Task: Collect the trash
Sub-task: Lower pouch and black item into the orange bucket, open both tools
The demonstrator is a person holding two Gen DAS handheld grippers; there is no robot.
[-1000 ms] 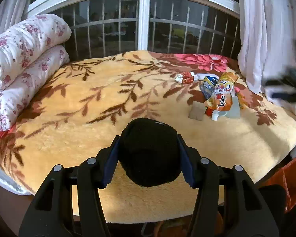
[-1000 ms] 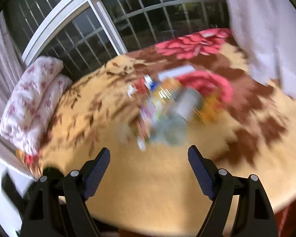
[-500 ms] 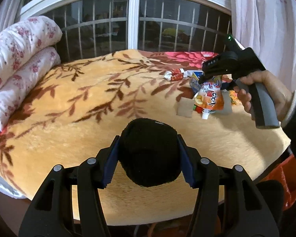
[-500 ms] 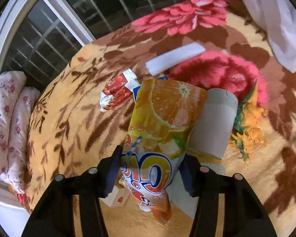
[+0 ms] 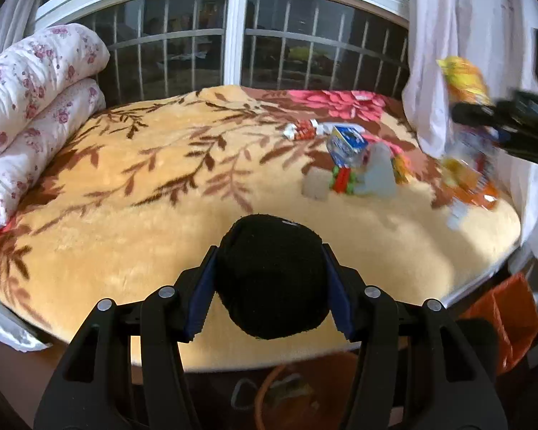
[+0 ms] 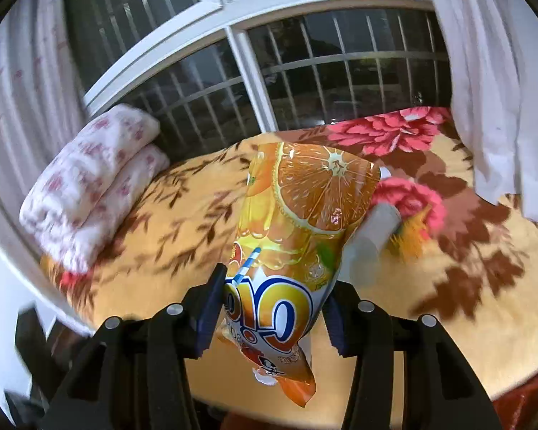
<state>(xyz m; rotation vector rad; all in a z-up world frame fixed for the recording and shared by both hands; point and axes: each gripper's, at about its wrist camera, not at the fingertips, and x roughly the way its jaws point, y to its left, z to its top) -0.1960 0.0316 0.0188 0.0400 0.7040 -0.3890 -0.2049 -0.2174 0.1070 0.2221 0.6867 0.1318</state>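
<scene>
One orange juice pouch (image 6: 297, 236) is sitting squeezed between the two blue pads of the right gripper (image 6: 274, 317), lifted above the yellow blanket (image 6: 168, 236). The left gripper (image 5: 269, 279) is squeezing a black fuzzy ball (image 5: 270, 274). More wrappers (image 5: 344, 139) are lying on the blanket beyond it.

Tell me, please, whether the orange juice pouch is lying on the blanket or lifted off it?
Lifted: the orange juice pouch hangs between the right tool's blue pads, spout down, clear of the yellow floral blanket.
</scene>
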